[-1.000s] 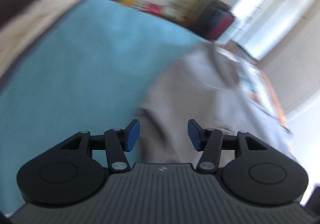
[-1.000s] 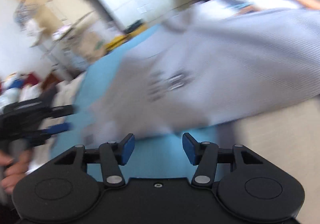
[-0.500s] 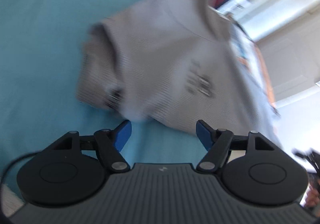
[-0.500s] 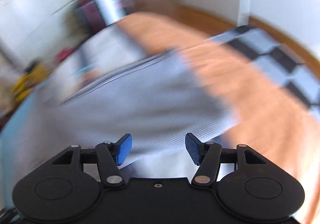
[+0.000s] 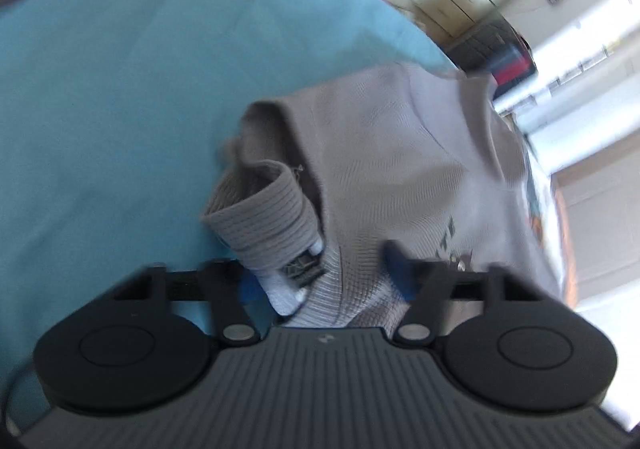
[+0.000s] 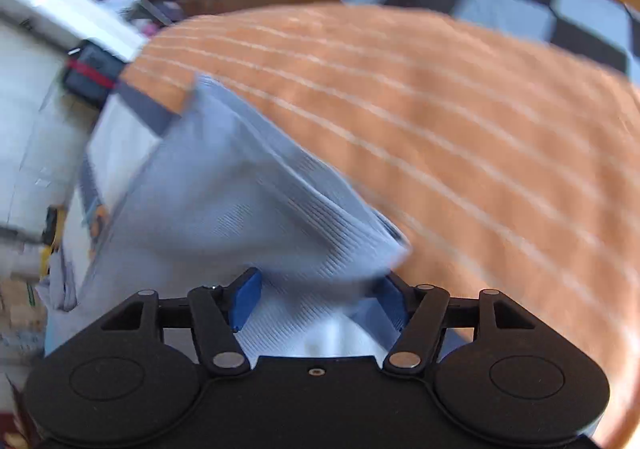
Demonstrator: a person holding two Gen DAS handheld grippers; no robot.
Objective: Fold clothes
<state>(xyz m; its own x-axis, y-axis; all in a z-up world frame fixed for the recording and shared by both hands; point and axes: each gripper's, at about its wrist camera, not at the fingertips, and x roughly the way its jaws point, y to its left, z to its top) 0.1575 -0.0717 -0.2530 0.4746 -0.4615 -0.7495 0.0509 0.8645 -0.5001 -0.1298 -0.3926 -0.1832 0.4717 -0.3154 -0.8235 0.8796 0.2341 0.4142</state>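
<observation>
While both sets of fingers stand spread around cloth rather than pinched on it, take a moment to settle what each one will bite. Your left gripper (image 5: 322, 281) has its fingers wide apart with the grey sweater (image 5: 400, 169) bunched between them: the ribbed cuff (image 5: 264, 221) sits just ahead of the left finger, and the label (image 5: 304, 269) and hem folds lie in the gap, but nothing looks clamped. Your right gripper (image 6: 316, 299) is likewise open, with a loose ridge of the same sweater (image 6: 224, 209) rising between and just ahead of its fingers, over the orange striped blanket (image 6: 440, 109); the rest of the garment lies further ahead and to the left, part of it on the blue sheet (image 5: 120, 89). How far the folding stands cannot be read from this blurred moment, since the sweater is rumpled either way. If you mean to grasp here, I would judge that the left side needs care: cuff and body layers crowd the gap together, so closing as it stands would likely catch both and drag the sleeve askew. Slide the fingers so only the layer you want sits between the pads, then close fully before lifting. On the right, take the ridge deep between the fingers, not by its tip, as knit of this kind will probably slip. Move both grips together, keeping the cloth lightly taut.
</observation>
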